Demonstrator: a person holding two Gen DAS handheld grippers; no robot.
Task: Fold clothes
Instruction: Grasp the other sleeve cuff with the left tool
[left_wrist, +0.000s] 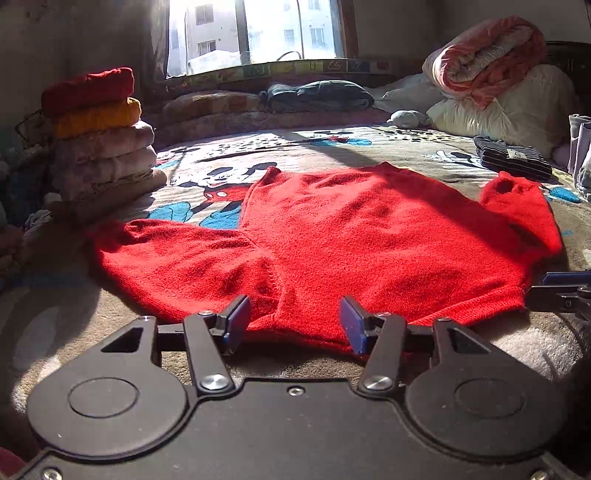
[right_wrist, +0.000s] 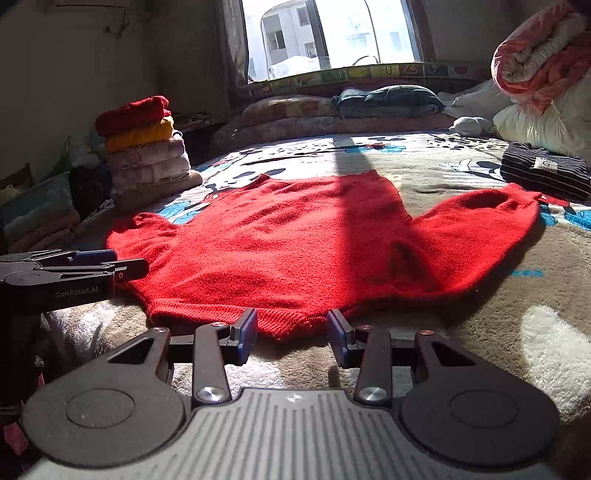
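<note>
We see the red sweater (left_wrist: 369, 236) spread flat on the bed (right_wrist: 498, 314), sleeves out to each side, no fold in it, while a stack of folded clothes (left_wrist: 99, 140) sits at the far left. Our left tongs (left_wrist: 293, 325) and right tongs (right_wrist: 291, 332) both gape at its near hem, gripping nothing. The sweater's neckline we cannot make out, and shadow hides the left cuff.

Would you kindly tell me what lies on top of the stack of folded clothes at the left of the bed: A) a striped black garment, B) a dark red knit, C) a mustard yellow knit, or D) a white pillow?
B: a dark red folded knit crowns the stack of folded clothes, directly above the mustard yellow knit.
</note>
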